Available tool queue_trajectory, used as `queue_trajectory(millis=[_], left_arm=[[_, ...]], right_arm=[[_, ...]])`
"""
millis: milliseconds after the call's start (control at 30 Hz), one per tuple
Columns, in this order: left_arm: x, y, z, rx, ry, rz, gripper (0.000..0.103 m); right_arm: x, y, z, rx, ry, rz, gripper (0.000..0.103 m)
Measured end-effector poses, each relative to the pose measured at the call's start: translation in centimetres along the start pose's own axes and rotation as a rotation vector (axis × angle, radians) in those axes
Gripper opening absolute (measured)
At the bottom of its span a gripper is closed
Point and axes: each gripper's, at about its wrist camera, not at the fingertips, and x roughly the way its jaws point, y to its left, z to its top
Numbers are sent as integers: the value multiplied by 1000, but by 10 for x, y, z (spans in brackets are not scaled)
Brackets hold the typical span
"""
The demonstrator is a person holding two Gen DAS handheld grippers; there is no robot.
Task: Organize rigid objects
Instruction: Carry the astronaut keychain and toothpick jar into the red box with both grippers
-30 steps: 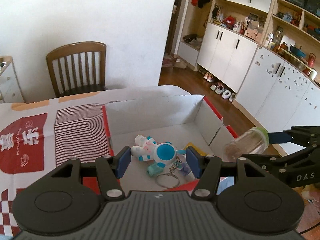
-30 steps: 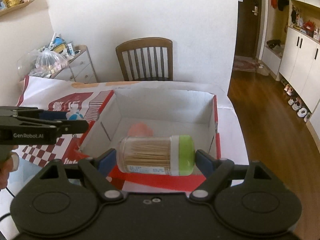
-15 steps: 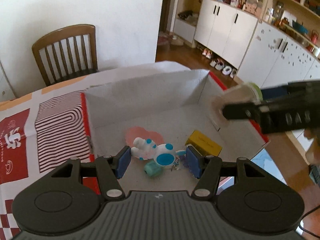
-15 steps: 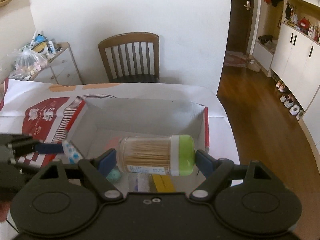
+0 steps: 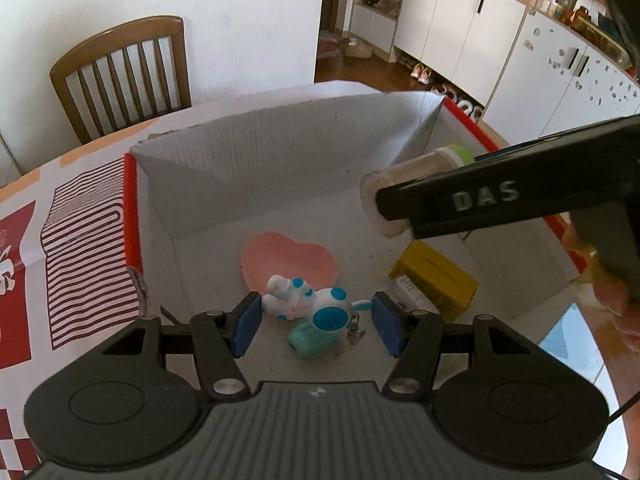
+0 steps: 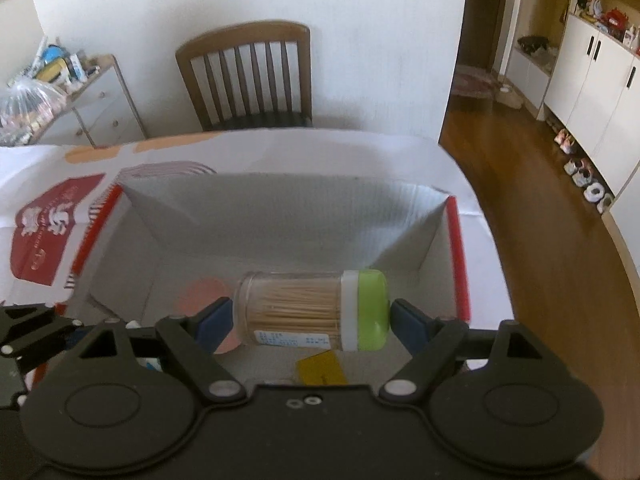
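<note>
My left gripper (image 5: 316,324) is shut on a white and blue astronaut toy (image 5: 308,300), low inside the white cardboard box (image 5: 280,160) with a red rim. A teal charm (image 5: 312,340) and a key ring hang under the toy. My right gripper (image 6: 310,320) is shut on a clear toothpick jar (image 6: 304,312) with a green lid, held sideways over the box (image 6: 280,216). In the left wrist view the jar (image 5: 400,184) hangs above the box's right side, and a black finger (image 5: 500,200) of the right gripper crosses in front of it.
A pink heart-shaped piece (image 5: 288,260) and a yellow packet (image 5: 436,280) lie on the box floor. The box sits on a red and white patterned cloth (image 5: 80,220). A wooden chair (image 6: 248,80) stands behind the table. A person's hand (image 5: 616,292) is at the right.
Both grippers have moved forward and down over the box, each still holding its object. The right gripper with the jar has swung in above the box's right side.
</note>
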Motion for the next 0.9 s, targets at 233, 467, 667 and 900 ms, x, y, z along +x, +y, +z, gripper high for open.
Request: queue_trajectory(millis=[233, 467, 667, 900], left_arm=[[16, 1, 1, 6, 45, -4, 60], [26, 2, 3, 0, 82, -7, 60], [34, 8, 1, -17, 121, -18, 60], [34, 9, 2, -39, 134, -14, 60]], right_arm=[[23, 2, 2, -6, 58, 0, 85], [36, 3, 2, -12, 115, -22, 85], [40, 12, 3, -31, 137, -36, 85], [44, 11, 2, -30, 150, -43, 85]])
